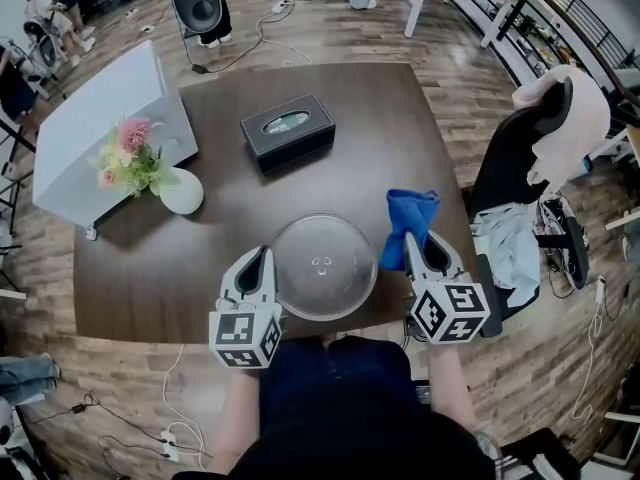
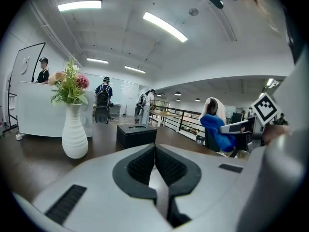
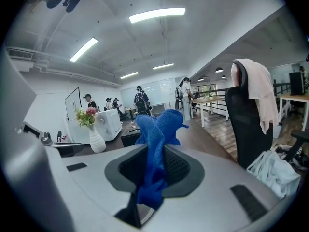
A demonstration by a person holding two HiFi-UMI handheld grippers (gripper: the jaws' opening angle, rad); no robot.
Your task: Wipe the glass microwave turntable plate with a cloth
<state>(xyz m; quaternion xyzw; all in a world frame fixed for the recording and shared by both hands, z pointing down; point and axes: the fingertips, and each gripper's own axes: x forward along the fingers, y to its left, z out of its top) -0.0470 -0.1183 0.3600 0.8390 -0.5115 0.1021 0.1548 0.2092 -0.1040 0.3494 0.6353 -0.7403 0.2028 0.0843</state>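
Blue cloth (image 1: 410,213) in the right hand-held gripper (image 1: 413,244) — glass plate (image 1: 324,266) just beside

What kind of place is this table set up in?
Most likely an open-plan office or lab rather than a home: an office chair stands beside the table, work desks stand beyond, and several people stand under ceiling strip lights.

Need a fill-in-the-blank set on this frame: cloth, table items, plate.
1. The right gripper is shut on a ____ cloth.
2. The pink flowers stand in a white ____.
3. A round glass ____ lies on the table between the left gripper and the right gripper.
Missing words: blue; vase; plate.
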